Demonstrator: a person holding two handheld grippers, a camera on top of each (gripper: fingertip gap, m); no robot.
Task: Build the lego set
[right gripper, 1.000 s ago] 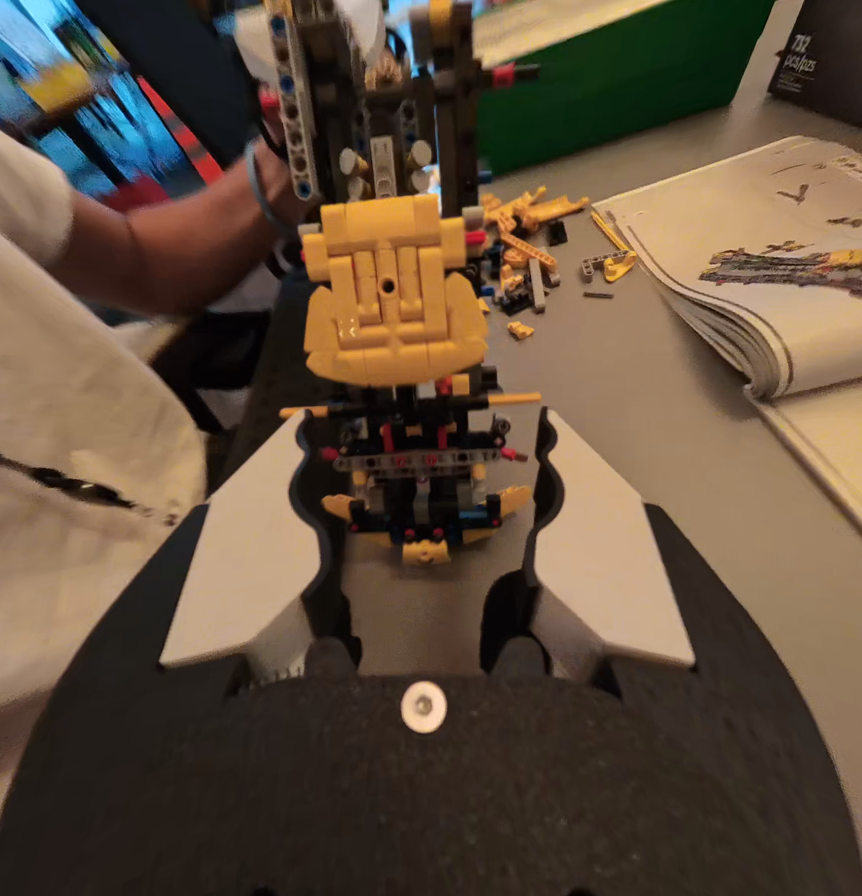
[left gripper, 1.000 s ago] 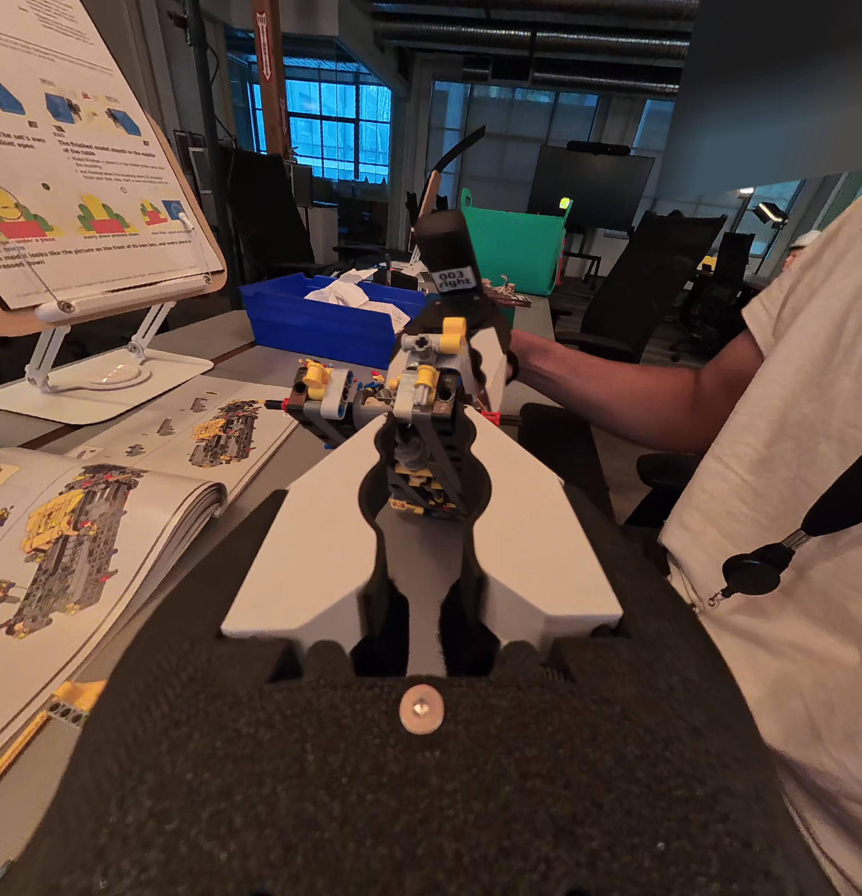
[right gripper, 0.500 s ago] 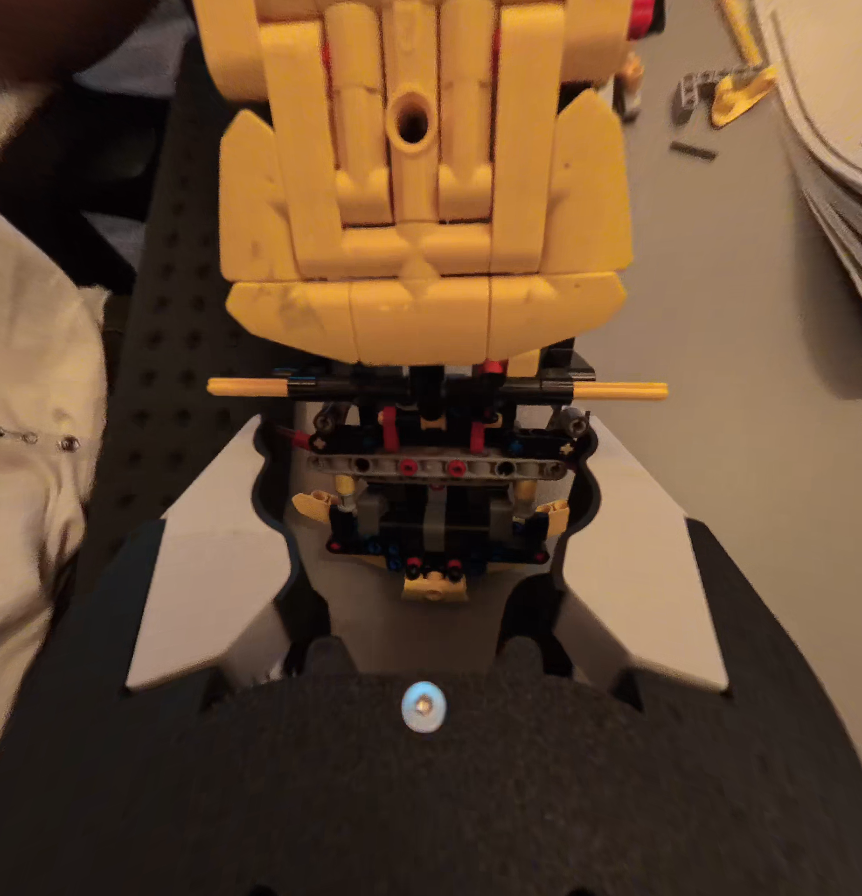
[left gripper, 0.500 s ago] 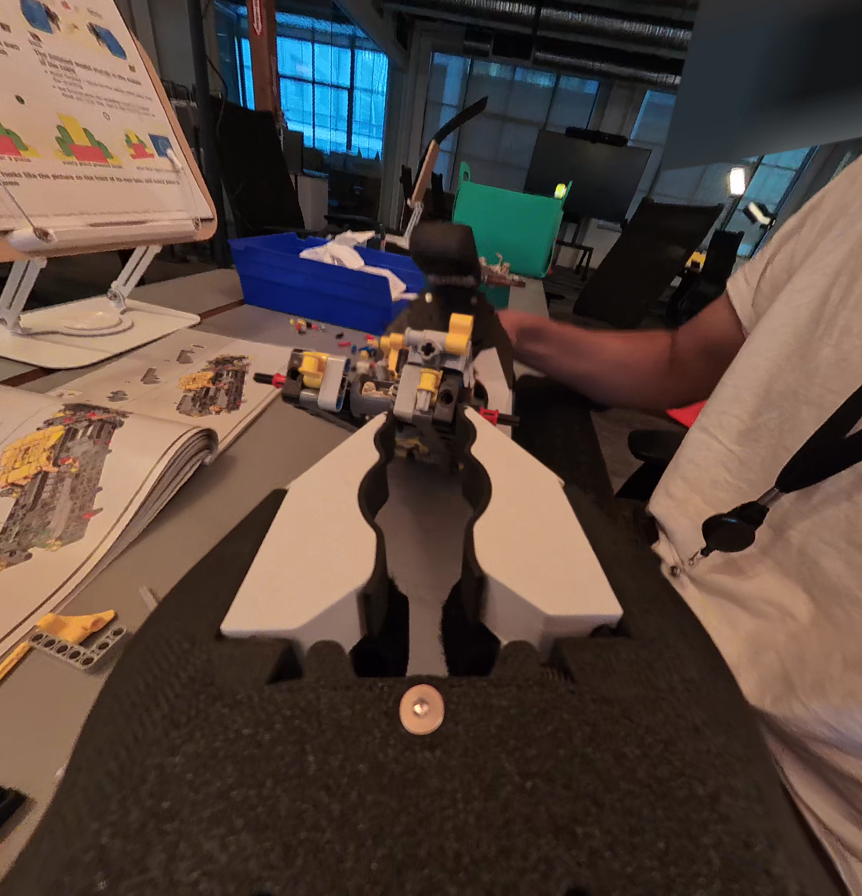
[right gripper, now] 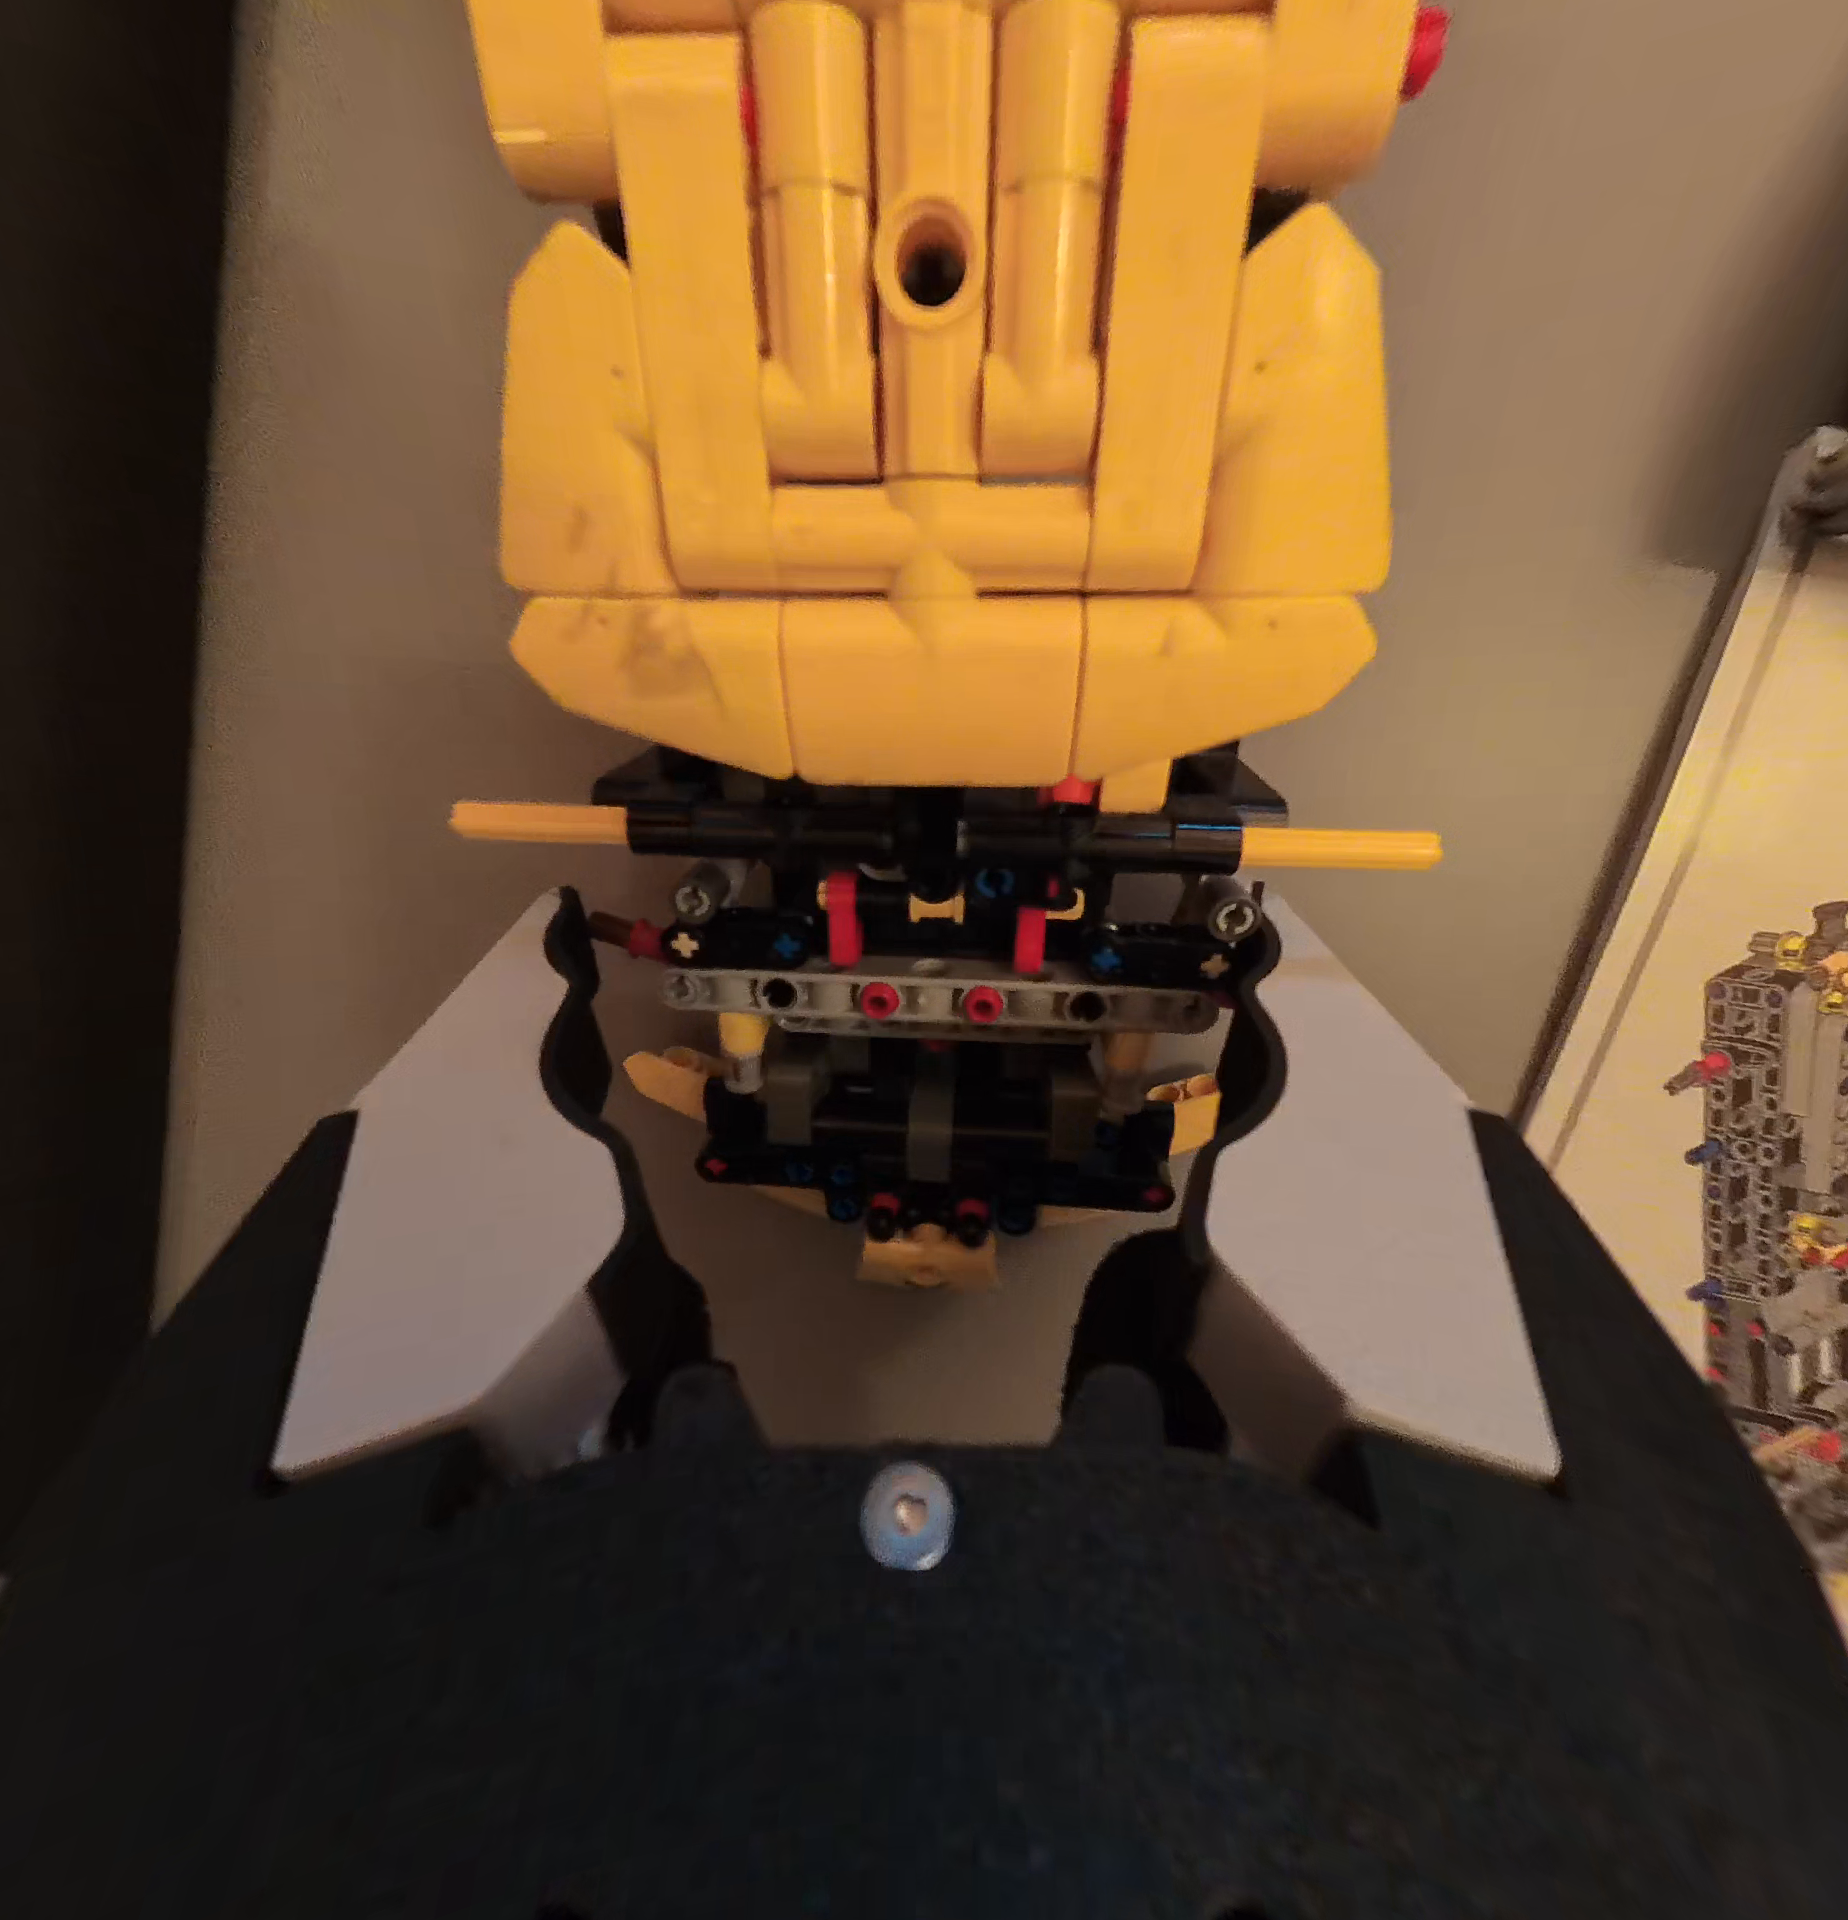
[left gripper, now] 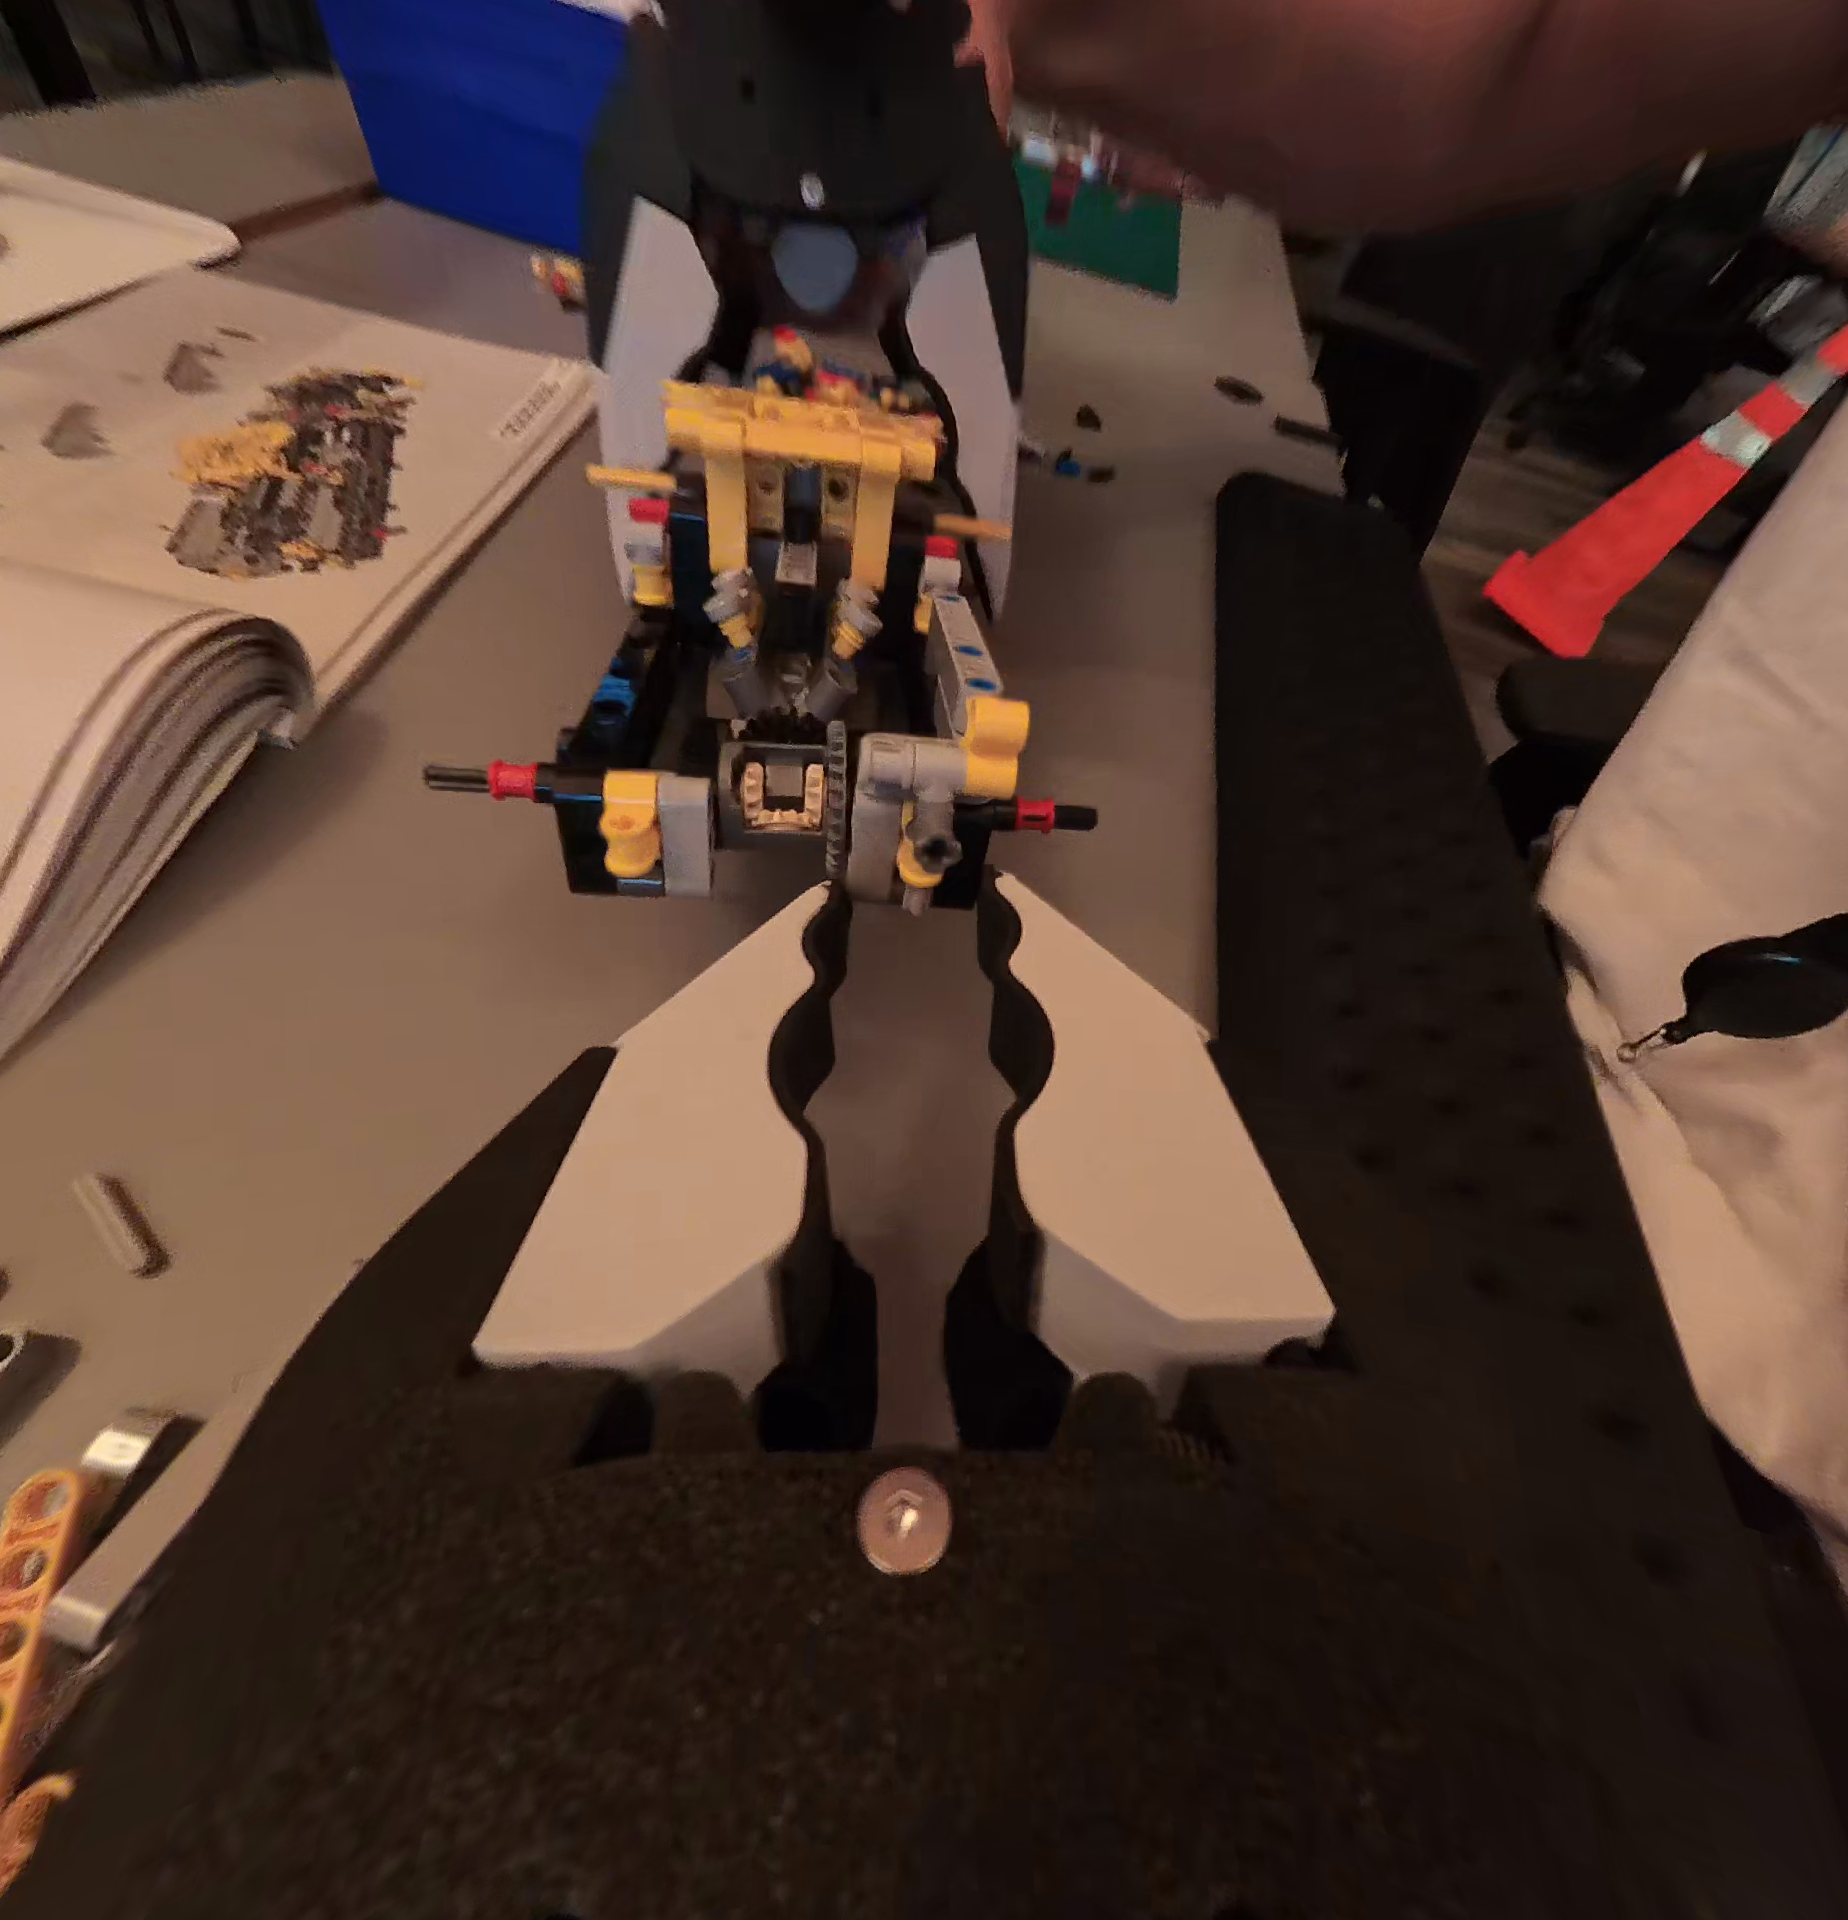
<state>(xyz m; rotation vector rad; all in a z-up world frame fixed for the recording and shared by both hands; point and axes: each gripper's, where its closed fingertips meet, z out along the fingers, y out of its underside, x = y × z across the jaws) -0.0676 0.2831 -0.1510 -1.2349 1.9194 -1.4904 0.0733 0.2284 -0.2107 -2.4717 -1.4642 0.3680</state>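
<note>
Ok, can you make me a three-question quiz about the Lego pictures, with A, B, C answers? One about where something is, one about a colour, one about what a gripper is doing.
1. In the left wrist view, where is the open instruction booklet?
A) left of the Lego model
B) on top of it
C) right of it

2. What colour are the big body panels ahead of the right gripper?
A) green
B) yellow
C) purple

3. What is the right gripper doing?
A) hanging open with nothing in it
B) clamping the Lego model
C) holding a booklet

Answers:
1 A: its pages fan out at the model's left.
2 B: yellow panels fill the right wrist view.
3 B: its fingers press the model's sides.
</note>
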